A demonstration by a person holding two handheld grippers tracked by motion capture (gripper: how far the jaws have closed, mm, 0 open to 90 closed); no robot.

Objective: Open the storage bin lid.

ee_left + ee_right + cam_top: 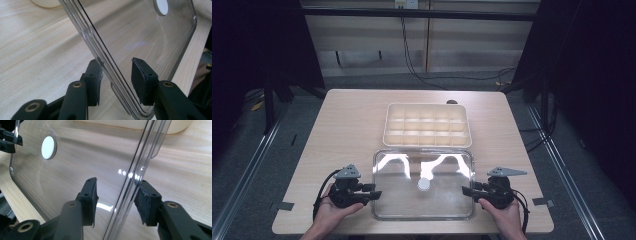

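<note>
A: So, where is the lid (423,186)?
B: Lower centre of the high view, flat on the table (347,125), below the tray (427,125).
A: And the grippers?
B: Left gripper (373,191) and right gripper (468,190) straddle its side edges, jaws apart, not pinching.

lid (423,200) on table (342,125) | compartment tray (427,125) just behind lid | disc (424,184) at lid's middle
</note>
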